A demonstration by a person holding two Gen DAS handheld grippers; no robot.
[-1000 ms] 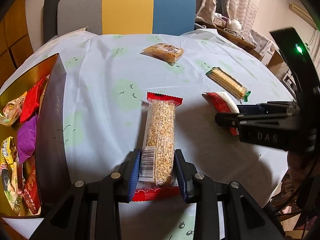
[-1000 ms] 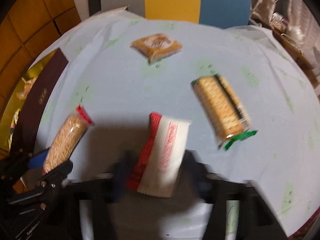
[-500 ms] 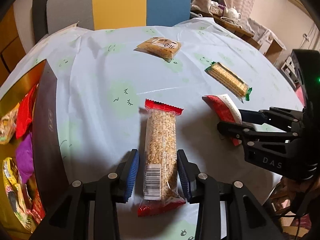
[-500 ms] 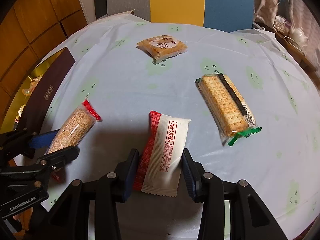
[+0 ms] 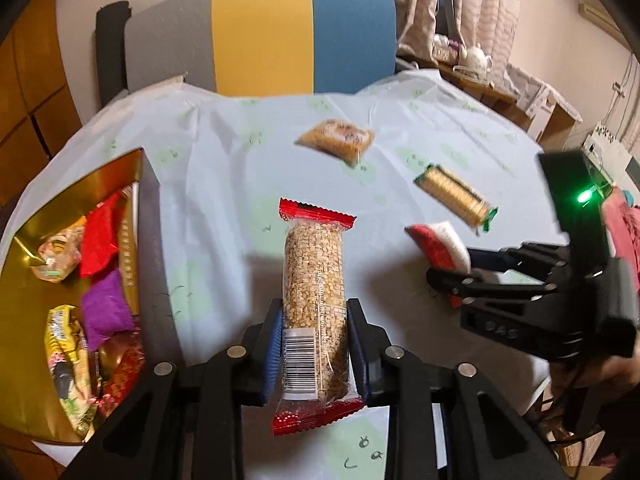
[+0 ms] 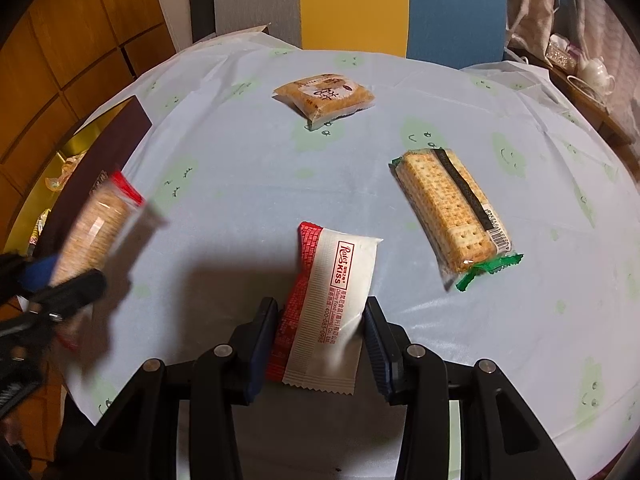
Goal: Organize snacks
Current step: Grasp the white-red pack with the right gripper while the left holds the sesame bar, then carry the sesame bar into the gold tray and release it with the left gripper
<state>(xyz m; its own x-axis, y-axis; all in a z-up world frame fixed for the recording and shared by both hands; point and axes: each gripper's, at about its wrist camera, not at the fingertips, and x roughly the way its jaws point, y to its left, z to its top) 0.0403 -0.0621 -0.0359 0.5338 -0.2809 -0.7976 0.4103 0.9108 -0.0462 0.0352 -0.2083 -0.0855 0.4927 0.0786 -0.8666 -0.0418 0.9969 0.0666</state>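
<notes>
In the left wrist view the left gripper [image 5: 314,340] has just been closing and now clamps the grain bar in its clear, red-ended wrapper [image 5: 314,300] across its width, low in the centre of the frame. The bar's long axis runs straight up the picture, in line with the fingers, and its far red end appears to hang clear of the pale blue tablecloth [image 5: 224,168]. What the coming move turns on is that the gold-lined snack box [image 5: 24,248] lies to the left of this gripper, at the left edge of the frame, with its dark wall [image 5: 154,240] between the bar and the snacks already inside; so the bar probably has to travel leftward and over that wall, and the left hand is plainly the nearer one. In the right wrist view the right gripper [image 6: 320,340] is closed at a moderate width on the red-and-white wafer packet [image 6: 332,304], bottom centre, which tilts slightly rightward toward its top. From there the box [image 6: 120,128] sits far off at the upper left. The cracker pack with green ends [image 6: 448,216] lies at right centre and the square biscuit packet [image 6: 326,94] at upper centre, both on the cloth.
</notes>
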